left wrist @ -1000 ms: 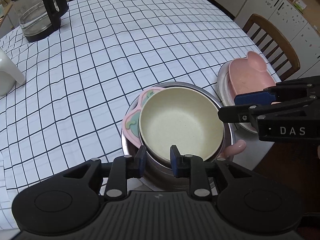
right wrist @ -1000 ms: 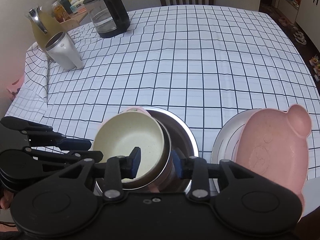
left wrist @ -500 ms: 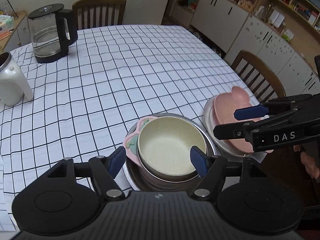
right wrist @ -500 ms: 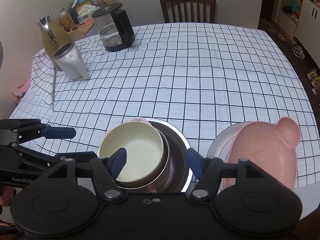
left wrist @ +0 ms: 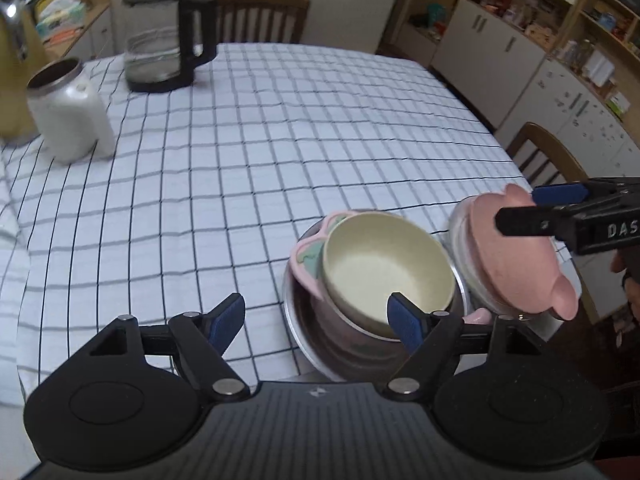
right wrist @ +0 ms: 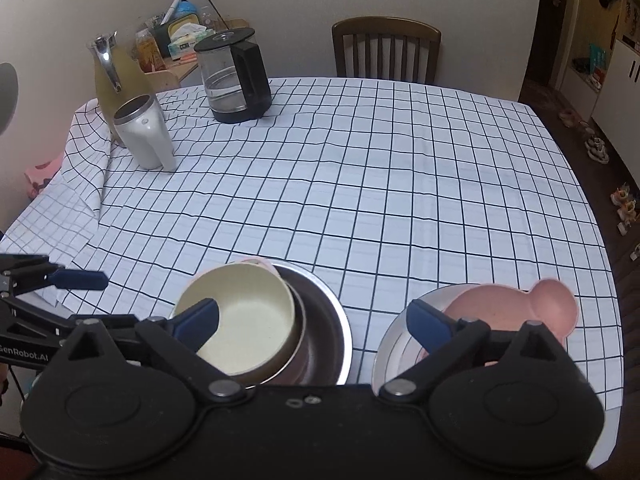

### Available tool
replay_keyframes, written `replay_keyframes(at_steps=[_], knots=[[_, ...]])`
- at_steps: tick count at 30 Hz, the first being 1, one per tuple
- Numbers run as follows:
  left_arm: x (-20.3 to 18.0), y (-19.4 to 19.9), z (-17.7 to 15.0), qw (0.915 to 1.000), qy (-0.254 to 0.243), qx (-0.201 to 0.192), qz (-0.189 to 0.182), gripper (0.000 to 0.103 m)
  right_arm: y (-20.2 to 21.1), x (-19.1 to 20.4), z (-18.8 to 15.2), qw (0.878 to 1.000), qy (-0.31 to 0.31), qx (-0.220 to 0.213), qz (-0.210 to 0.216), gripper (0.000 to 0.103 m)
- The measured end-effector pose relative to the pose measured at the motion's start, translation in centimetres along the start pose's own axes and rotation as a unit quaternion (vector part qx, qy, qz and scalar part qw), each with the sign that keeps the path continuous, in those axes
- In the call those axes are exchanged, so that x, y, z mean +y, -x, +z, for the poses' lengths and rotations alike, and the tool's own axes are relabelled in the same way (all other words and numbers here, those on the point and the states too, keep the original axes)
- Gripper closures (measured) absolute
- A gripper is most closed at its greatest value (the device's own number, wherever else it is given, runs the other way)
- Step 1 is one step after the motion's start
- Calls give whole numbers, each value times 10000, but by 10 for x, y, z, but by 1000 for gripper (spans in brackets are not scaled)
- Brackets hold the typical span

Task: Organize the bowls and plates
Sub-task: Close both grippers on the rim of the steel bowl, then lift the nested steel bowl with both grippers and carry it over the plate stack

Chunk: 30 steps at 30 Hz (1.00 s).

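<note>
While both sets of fingers stand spread and empty, holdings are as follows.

Item: cream bowl (left wrist: 386,266), nested tilted atop a pink-green dish (left wrist: 308,254) inside a steel bowl (right wrist: 324,320), near bench edge. Left gripper (left wrist: 316,318) hovers above it, holding nothing.

Item: pink eared plate (left wrist: 516,256) on a steel plate (right wrist: 390,340), just beside the stack. Right gripper (right wrist: 312,320) wide, holding nothing.

Risk, judged: the tilted stack sits close to the bench (right wrist: 360,184) edge; a careless nudge could slide or tip it off.

Surroundings: glass kettle (right wrist: 234,76), white jug (right wrist: 144,136), yellow flask (right wrist: 116,80), all well apart; nothing obstructs.
</note>
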<state>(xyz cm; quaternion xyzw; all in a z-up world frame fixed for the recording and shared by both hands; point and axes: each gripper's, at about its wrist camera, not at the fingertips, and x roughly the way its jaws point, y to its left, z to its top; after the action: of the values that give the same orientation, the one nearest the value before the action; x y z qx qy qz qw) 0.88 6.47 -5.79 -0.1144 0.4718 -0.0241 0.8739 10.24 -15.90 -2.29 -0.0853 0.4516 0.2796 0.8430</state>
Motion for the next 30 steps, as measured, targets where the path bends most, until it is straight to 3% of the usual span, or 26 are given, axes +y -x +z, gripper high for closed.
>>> replay_keyframes(at_steps=[6,17,20,30], knots=[[10,-17,-15,9985,494,142,183,25,-17,-25,5,9998,74,126,110,4],[6,-39,-39,9930,998,386,507,27,-71,-48,8,9939,559,884,358,30],[9,-46,-38,9901,1231,492,467,40,-85,-51,9,9912,610,1085,454,38],[13,-62,-43,9828,1665,749,283,61,-113,-45,8,9827,701,1517,793,64]])
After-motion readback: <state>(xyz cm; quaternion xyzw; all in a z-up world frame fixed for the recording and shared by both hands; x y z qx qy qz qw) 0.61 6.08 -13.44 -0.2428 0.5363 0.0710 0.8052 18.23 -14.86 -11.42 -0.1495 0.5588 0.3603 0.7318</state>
